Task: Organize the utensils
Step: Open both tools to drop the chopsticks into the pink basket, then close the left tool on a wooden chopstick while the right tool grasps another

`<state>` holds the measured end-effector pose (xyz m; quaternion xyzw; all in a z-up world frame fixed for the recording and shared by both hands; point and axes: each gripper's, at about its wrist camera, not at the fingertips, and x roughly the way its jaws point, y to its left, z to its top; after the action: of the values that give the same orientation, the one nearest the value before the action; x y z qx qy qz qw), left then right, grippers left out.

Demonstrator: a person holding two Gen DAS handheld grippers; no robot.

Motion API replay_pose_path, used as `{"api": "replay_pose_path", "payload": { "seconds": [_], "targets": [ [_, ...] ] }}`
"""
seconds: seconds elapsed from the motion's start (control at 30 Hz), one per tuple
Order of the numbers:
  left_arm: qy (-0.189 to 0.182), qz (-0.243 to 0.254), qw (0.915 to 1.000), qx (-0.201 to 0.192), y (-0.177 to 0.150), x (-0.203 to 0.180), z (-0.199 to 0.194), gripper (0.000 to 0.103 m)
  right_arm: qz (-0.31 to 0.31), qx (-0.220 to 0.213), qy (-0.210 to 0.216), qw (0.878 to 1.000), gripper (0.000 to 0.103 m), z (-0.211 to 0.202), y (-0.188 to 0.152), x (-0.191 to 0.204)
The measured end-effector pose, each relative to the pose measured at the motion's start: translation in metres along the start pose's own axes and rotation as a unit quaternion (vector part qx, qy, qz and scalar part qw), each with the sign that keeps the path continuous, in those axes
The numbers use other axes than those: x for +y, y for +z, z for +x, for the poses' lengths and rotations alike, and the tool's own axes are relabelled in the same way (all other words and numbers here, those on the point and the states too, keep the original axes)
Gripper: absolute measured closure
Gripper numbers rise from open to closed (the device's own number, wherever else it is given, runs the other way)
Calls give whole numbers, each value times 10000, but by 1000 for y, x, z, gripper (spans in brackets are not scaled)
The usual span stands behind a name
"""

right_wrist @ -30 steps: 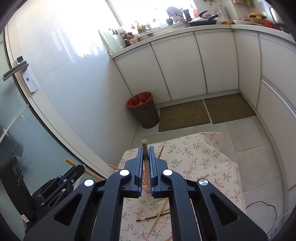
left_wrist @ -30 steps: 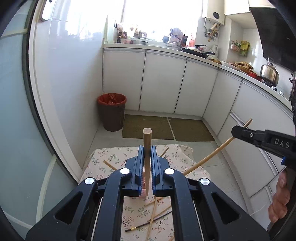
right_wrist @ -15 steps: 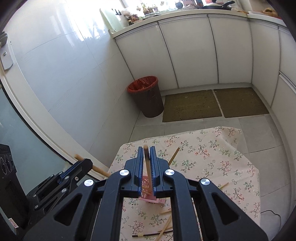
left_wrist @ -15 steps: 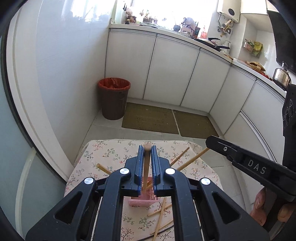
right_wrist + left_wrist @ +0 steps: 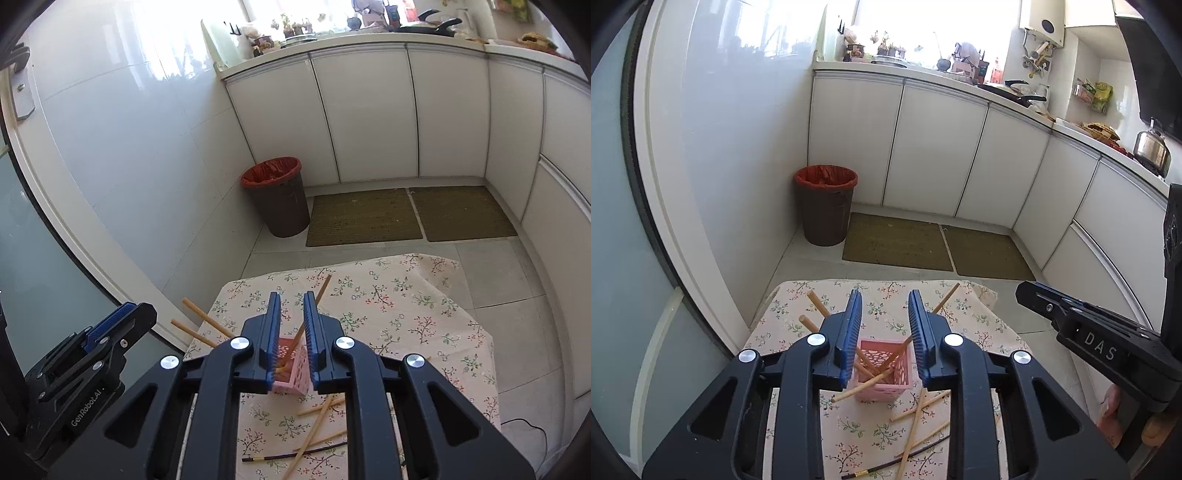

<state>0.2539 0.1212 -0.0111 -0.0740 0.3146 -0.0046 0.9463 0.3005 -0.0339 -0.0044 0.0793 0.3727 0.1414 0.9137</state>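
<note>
A pink slotted basket (image 5: 882, 373) stands on the floral tablecloth (image 5: 964, 314) and holds several wooden chopsticks (image 5: 817, 303) that lean outward. My left gripper (image 5: 885, 299) hovers just above the basket with its jaws opening and nothing pressed between them. My right gripper (image 5: 291, 299) also hangs over the basket (image 5: 295, 380), jaws opening. A leaning chopstick (image 5: 320, 291) rises from the basket past the right gripper's pads, which do not press on it. Loose wooden chopsticks (image 5: 916, 417) and a black one (image 5: 897, 461) lie on the cloth in front of the basket.
The small table sits beside a frosted glass door (image 5: 613, 258) on the left. A brown bin with a red liner (image 5: 825, 205), two floor mats (image 5: 897, 240) and white cabinets (image 5: 938, 155) lie beyond. A hand (image 5: 1112, 413) holds the right gripper's body at the right.
Both grippers came down toward the pink basket. Each was shut on an upright wooden chopstick; now both jaws have parted and the chopsticks rest in the basket.
</note>
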Motion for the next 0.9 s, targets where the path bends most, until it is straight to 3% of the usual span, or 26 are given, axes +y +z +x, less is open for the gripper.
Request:
{"api": "replay_pose_path", "payload": {
  "seconds": [0.17,0.23,0.33,0.5,0.9],
  "targets": [
    [40,38,10000,72,-10,-6,-7,66,18,-74,-257,9996,64,-19,-15,-10],
    [84,18,9999,63,-14,-8,-9,50,-12,-91,-375,9993,58,-24,-21,-14],
    [119,6,9999,5,-21,-11,-16,37,18,-101,-592,9982,50,-32,-34,-23],
    [149,95,9998,39,-35,-21,-24,30,272,-215,-929,9951,28,-43,-51,-42],
    [193,296,9994,22,-52,-40,-38,14,433,-324,-1239,9908,7,-71,-74,-63]
  ]
}}
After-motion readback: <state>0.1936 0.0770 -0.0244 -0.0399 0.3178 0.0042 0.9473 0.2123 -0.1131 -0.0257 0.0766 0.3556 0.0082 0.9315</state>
